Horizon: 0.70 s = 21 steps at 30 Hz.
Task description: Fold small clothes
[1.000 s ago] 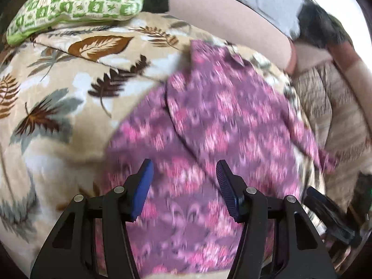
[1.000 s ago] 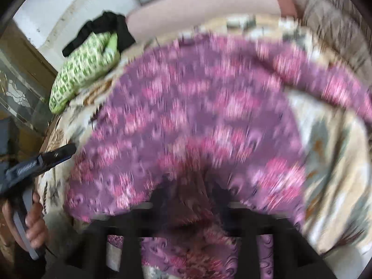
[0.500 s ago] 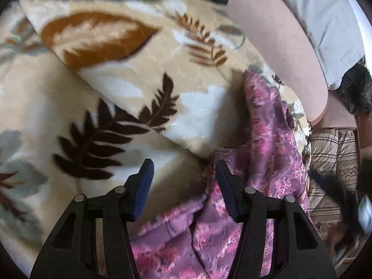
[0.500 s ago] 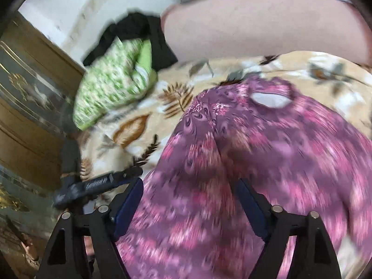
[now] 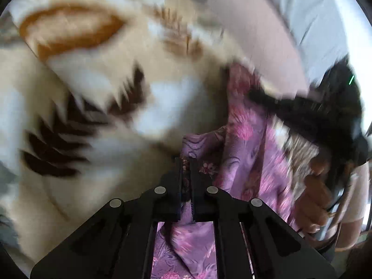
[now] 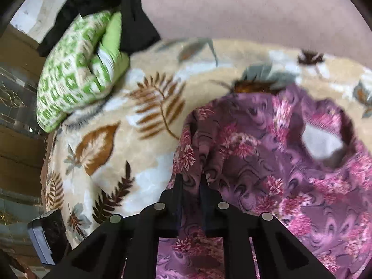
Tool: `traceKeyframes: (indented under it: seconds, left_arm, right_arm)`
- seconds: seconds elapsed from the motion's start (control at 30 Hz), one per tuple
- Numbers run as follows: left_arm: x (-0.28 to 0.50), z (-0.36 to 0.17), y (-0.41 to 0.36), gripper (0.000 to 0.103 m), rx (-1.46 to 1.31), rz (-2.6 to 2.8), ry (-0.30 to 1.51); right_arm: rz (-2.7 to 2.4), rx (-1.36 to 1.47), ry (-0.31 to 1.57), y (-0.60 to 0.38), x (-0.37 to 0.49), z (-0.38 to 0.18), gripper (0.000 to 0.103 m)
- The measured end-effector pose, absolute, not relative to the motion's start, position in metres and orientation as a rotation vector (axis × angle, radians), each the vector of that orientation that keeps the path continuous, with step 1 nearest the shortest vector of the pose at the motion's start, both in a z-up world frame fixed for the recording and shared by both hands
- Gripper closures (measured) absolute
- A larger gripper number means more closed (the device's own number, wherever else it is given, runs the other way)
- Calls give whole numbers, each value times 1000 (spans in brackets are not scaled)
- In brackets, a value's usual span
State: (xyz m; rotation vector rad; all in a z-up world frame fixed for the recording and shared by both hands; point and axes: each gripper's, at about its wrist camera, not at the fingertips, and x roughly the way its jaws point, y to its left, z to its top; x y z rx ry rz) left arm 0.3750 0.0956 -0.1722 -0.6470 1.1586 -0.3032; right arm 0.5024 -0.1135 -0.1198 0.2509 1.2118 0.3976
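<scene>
A purple garment with pink flowers [image 6: 279,176] lies rumpled on a beige leaf-print blanket [image 6: 139,144], its neck opening [image 6: 323,139] facing up. In the right wrist view my right gripper [image 6: 191,179] pinches a raised fold at the garment's left edge; its jaws are closing with cloth between them. In the left wrist view my left gripper [image 5: 185,162] is shut on another edge of the same garment [image 5: 246,139]. The right gripper [image 5: 297,109] shows there as a black blur over the garment's far end. The left gripper's body [image 6: 51,232] peeks in at the lower left.
A green patterned pillow [image 6: 76,88] and a black cloth [image 6: 132,23] lie at the blanket's far left. A pink padded surface [image 6: 255,7] rises behind the blanket. Wooden furniture [image 6: 16,144] stands at the left. A hand [image 5: 311,200] holds the right gripper.
Both grippers' jaws stood apart and have closed on the garment. The left one dropped to the garment's edge; the right one swept left across the cloth to a fold.
</scene>
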Motion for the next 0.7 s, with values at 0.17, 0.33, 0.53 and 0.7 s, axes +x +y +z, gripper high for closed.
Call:
traceKeyframes:
  seconds: [0.17,0.33,0.53,0.7]
  left_arm:
    - [372,-142,142,100,-653,-168,1029]
    - [394,-206,149,100,-654,-26,1189]
    - [387,-171,139,75,-598,-51,1126]
    - [363,-132,112,71,-408,-58,1030]
  right_arm:
    - [461,276,1128,-116,505,-102,93]
    - [335,280,1252,-110,523,-162,93]
    - [452,377,1099,-131,467,-125,91]
    - [425,327,912,-162,354,-84,89]
